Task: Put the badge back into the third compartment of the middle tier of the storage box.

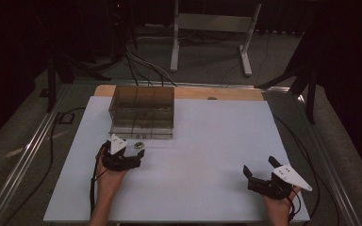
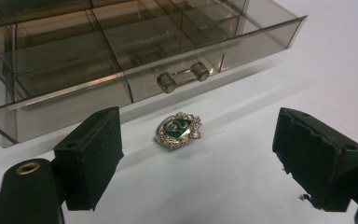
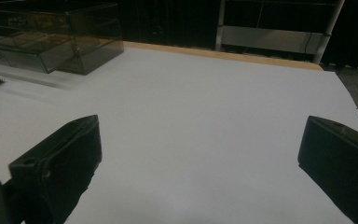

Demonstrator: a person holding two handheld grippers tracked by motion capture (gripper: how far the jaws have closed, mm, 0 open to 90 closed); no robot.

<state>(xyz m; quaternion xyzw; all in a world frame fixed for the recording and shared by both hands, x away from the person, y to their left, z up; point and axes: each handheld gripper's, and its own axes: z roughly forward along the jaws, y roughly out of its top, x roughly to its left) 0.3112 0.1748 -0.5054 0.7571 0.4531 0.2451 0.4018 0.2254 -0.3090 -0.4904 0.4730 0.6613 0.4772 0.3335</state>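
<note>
A small silver brooch with a green centre lies flat on the white table, just in front of a smoky clear drawer box. My left gripper is open. Its black jaws stand on either side of the brooch and a little short of it, and do not touch it. In the high view the left gripper sits at the box's front edge with the brooch by its right jaw. My right gripper rests open near the table's front right with nothing between its jaws. The right gripper faces bare table.
The box has several compartments and a clear drawer handle facing the brooch. A white sheet covers the table, with a wooden edge at the back. Cables and metal stand legs lie on the floor beyond.
</note>
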